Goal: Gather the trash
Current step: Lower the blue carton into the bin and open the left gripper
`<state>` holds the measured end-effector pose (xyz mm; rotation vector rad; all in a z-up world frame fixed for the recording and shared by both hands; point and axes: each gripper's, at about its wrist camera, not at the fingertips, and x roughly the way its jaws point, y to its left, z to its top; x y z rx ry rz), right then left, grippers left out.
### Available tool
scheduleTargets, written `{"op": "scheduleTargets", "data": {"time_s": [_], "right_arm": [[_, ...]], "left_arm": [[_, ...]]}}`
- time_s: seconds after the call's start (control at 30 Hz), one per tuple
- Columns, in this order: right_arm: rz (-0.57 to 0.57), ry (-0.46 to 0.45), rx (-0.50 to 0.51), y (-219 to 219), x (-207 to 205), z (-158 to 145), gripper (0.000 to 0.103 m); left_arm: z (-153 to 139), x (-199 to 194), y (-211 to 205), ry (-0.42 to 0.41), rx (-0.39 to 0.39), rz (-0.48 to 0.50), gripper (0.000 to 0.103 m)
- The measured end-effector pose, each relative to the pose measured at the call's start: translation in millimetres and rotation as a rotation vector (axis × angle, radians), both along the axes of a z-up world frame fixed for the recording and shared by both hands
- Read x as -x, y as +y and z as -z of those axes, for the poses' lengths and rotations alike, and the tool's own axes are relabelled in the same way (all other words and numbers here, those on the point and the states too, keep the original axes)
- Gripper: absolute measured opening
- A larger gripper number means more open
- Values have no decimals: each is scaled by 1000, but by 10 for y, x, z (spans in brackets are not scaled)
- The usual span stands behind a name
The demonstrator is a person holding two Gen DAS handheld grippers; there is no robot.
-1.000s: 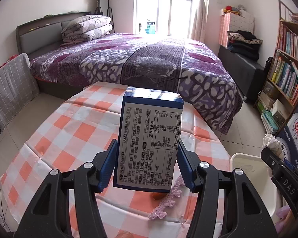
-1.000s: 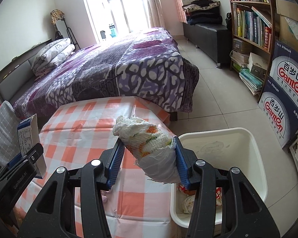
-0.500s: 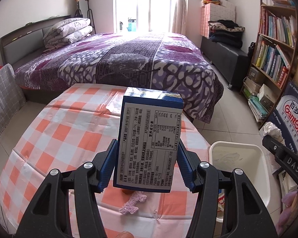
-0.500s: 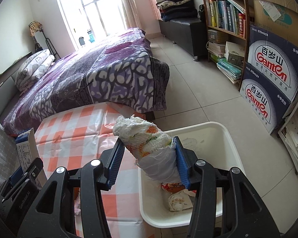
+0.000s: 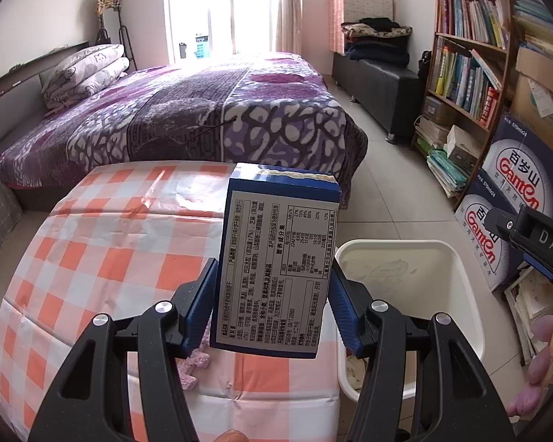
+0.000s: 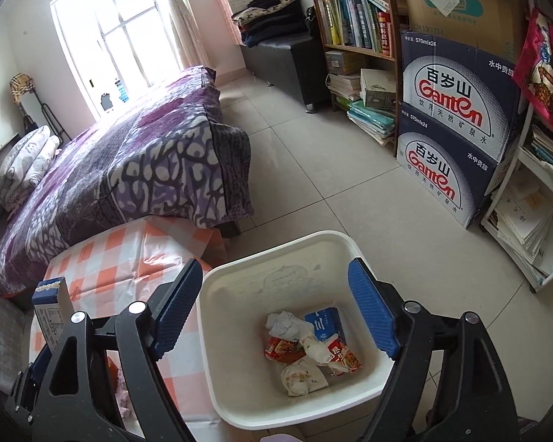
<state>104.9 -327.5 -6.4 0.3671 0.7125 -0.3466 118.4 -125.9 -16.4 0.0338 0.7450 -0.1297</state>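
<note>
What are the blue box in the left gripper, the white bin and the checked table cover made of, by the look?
Blue box: printed paperboard, likely; flat faces, crisp folded edges, a pale torn rim on top.
White bin: moulded plastic, probably; smooth one-piece wall with rounded corners, dull and smudged inside.
Checked table cover: plastic sheet or oilcloth, apparently; glossy glare and sharp fold creases.
</note>
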Motion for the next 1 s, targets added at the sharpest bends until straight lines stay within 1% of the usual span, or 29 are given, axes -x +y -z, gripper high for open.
{"op": "scheduleTargets", "data": {"time_s": [0.37,0.6,0.83,0.87,0.9,0.93,1.0], "right_arm": [[105,-11,-49,-396,130,-53,82],[160,-14,-92,-635,218,-58,83],[194,-21,-131,-807,292,-65,84],[197,-24,-134,-826,303,-66,85],[200,-25,-136,-840,311,-66,85],[203,-27,-137,-860,322,-69,85],[209,-27,-140,-881,328,-68,86]], "left_arm": [[49,94,-519,18,-2,136,57],[102,125,-823,63,14,219,57],[157,132,-1035,119,63,300,57],[167,136,-1063,131,72,313,59],[176,136,-1087,143,81,322,62],[189,134,-1092,154,93,330,69],[213,141,-1127,166,98,334,70]]}}
